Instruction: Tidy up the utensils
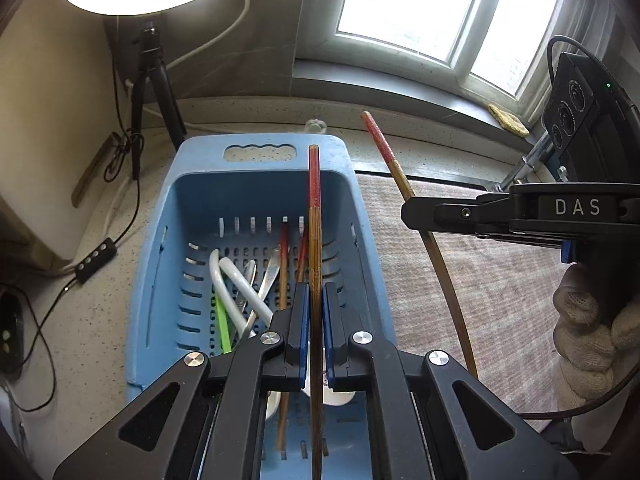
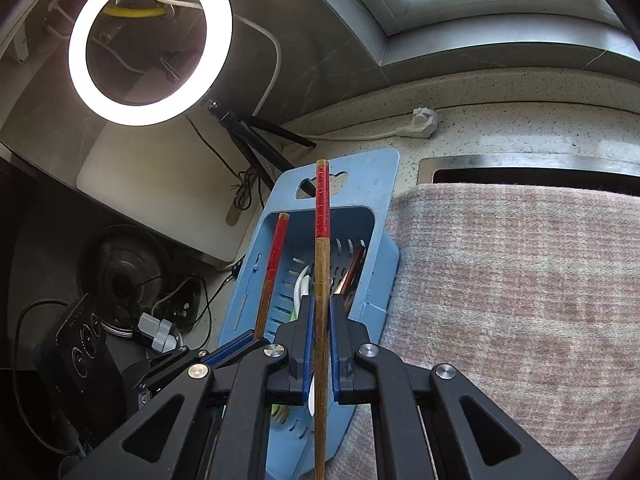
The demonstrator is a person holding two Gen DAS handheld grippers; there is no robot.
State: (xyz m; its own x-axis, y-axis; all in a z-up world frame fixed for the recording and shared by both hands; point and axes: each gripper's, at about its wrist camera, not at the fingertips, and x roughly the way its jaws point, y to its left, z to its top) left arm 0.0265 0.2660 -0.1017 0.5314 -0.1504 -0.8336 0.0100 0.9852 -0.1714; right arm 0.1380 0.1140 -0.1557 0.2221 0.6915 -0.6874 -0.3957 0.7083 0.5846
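My left gripper [image 1: 315, 312] is shut on a wooden chopstick with a red end [image 1: 315, 216], held upright over the blue slotted basket [image 1: 168, 264]. My right gripper [image 2: 320, 320] is shut on a second red-ended chopstick [image 2: 321, 248], above the basket's [image 2: 380, 216] near right corner. In the left wrist view the right gripper [image 1: 408, 210] shows at the right with its chopstick [image 1: 394, 164] slanting up. The right wrist view shows the left gripper's fingers [image 2: 236, 346] and its chopstick [image 2: 274, 256]. Inside the basket lie two more chopsticks [image 1: 283, 264], white spoons [image 1: 240, 284], metal spoons [image 1: 269, 276] and a green utensil [image 1: 222, 322].
A pinkish woven cloth [image 2: 512, 280] covers the sink area right of the basket. A ring light [image 2: 150, 40] on a black tripod [image 1: 154, 92] stands behind, with cables [image 1: 120, 216] on the speckled counter. A white plug [image 2: 420, 122] lies by the wall. A gloved hand [image 1: 588, 332] holds the right gripper.
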